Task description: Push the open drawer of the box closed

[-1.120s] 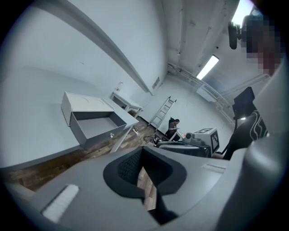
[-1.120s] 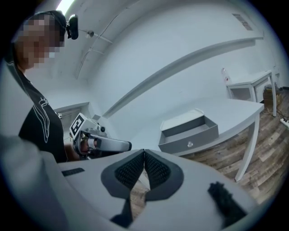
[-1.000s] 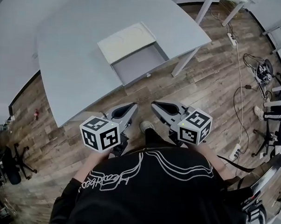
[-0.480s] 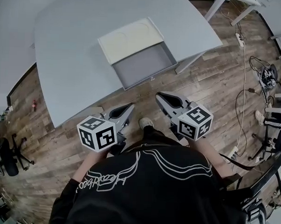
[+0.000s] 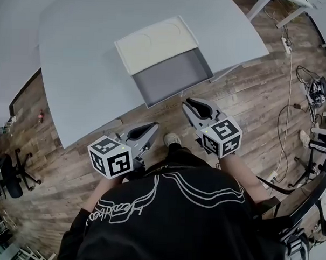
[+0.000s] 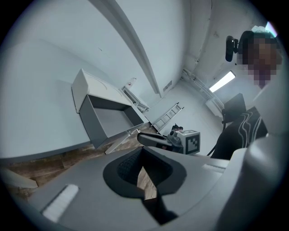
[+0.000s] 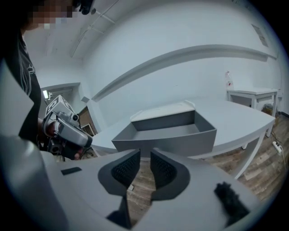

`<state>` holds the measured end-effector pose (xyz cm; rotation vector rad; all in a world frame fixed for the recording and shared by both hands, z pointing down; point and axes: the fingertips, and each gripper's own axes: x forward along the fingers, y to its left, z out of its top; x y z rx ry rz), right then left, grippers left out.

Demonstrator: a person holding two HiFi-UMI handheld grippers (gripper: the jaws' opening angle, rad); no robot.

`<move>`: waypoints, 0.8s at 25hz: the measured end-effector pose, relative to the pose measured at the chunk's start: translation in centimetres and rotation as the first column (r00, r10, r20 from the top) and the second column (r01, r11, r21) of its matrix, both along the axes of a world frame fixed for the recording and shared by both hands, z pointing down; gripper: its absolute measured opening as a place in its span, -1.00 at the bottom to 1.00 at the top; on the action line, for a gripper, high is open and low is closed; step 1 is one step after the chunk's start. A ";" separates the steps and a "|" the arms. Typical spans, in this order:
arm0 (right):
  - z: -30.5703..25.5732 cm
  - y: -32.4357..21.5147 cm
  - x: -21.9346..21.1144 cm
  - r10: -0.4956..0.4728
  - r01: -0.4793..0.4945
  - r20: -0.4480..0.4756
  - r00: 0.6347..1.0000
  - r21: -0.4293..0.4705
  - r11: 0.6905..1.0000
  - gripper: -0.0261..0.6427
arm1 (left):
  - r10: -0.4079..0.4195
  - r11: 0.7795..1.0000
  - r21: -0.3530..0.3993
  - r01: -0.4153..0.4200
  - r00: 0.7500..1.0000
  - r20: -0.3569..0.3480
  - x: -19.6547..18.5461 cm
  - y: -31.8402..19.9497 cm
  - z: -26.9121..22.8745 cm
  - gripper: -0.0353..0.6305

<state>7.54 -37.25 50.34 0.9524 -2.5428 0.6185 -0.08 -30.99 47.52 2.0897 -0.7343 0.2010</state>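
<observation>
The drawer (image 5: pixel 173 77) stood pulled out of the box (image 5: pixel 156 43) at the upper centre of the head view, on the grey table (image 5: pixel 79 69) by its near edge. Its mouth faced the lower right of the frame, and its front panel ran long from lower left to upper right. The right gripper (image 5: pixel 199 105) hung just below that panel's right half with nothing in it, its jaws a narrow slit apart, clearly the nearer one. The left gripper (image 5: pixel 140 133) sat further off at lower left, tips closed together and empty. The push would likely need to run towards the upper left, square to the front panel.
</observation>
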 end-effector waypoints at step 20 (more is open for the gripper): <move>3.5 -2.2 -0.1 0.006 -0.009 -0.056 0.998 -0.054 0.999 -0.70 | -0.017 0.998 -0.057 0.018 1.000 0.022 -0.8 -1.1 2.9 -0.88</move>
